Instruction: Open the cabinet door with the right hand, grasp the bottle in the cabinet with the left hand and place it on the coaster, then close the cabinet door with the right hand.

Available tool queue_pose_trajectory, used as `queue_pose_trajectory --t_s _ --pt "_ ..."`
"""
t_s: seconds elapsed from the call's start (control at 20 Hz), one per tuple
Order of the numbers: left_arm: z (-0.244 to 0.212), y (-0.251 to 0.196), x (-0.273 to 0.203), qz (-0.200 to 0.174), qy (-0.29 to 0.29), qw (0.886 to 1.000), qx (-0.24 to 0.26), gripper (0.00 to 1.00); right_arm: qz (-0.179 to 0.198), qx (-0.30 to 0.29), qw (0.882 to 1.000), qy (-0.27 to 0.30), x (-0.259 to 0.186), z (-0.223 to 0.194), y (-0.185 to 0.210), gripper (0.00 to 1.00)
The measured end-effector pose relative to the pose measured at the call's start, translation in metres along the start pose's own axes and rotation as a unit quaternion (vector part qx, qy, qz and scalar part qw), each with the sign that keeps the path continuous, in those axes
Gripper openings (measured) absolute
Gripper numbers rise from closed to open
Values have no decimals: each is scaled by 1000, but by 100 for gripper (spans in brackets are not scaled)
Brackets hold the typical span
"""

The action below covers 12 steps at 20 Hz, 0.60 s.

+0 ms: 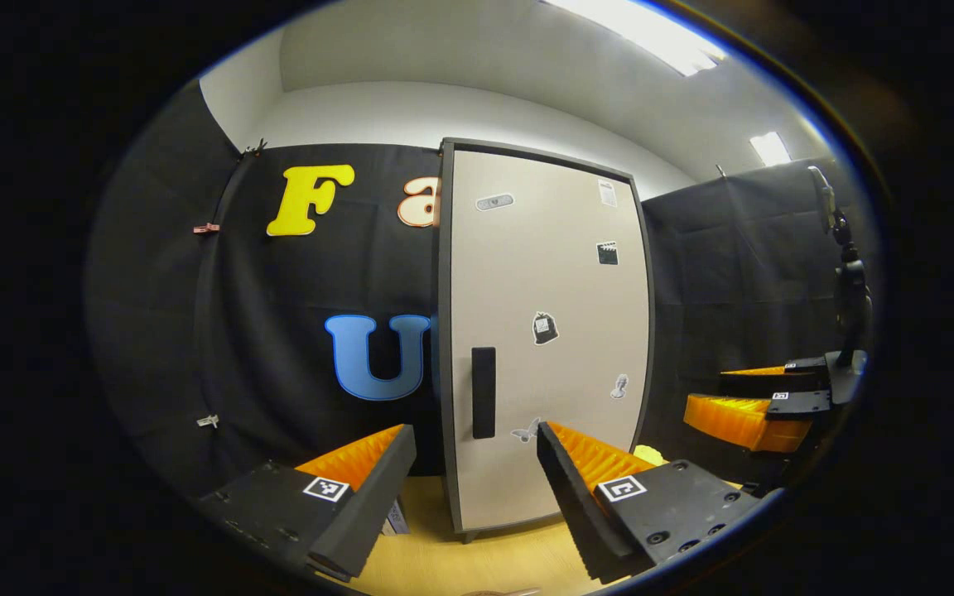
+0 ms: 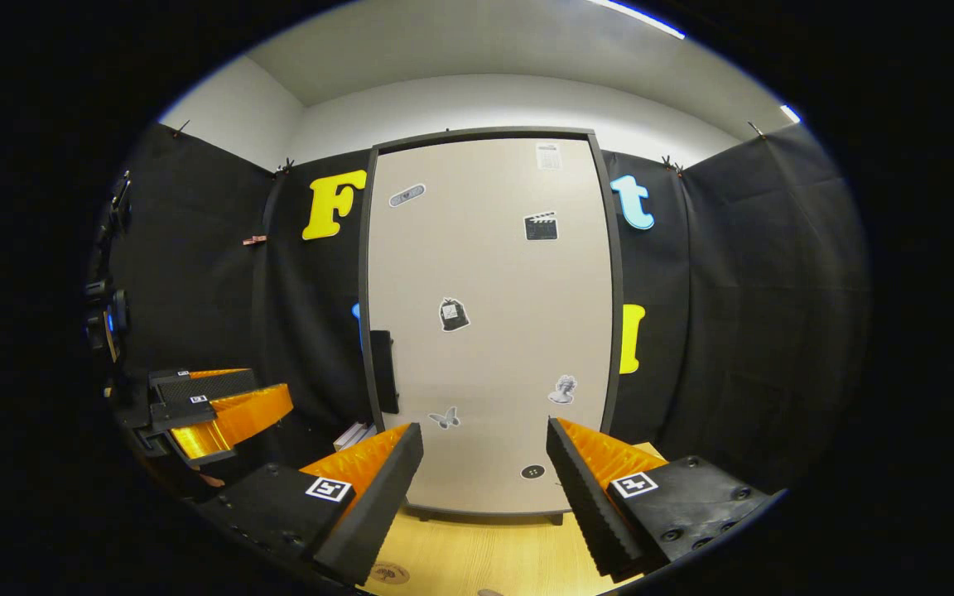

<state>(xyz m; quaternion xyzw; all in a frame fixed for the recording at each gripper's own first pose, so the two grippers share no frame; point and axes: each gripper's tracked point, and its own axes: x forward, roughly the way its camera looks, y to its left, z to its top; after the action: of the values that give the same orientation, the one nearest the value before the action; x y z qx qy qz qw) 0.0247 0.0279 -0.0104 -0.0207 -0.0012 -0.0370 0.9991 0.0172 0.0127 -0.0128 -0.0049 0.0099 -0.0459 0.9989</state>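
While both grippers gape empty, the cabinet door (image 2: 489, 323) stands closed, handle (image 2: 383, 371) clear.

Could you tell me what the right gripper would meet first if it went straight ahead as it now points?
Probably the closed cabinet door: the right gripper, jaws apart, points at its lower half, nothing visible between, though depth is uncertain.
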Motion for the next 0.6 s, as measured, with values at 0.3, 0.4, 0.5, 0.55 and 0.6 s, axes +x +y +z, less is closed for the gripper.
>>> queue_pose_trajectory --t_s 0.3,0.4,0.5,0.55,0.6 --pt "3 3 -1 -3 -8 1000 4 93 -8 -4 1000 -2 0 0 0 97" --pt "3 3 -1 -7 -10 1000 3 93 -10 0 1000 -6 1 2 1 97" --pt "2 8 -3 -5 -10 1000 7 93 -11 6 1000 -10 5 5 4 97" --pt "1 12 -3 -4 -10 1000 9 93 -11 9 1000 -10 8 5 7 97" --pt "0 16 -4 -2 -9 1000 9 96 -10 10 1000 -10 11 5 11 98"
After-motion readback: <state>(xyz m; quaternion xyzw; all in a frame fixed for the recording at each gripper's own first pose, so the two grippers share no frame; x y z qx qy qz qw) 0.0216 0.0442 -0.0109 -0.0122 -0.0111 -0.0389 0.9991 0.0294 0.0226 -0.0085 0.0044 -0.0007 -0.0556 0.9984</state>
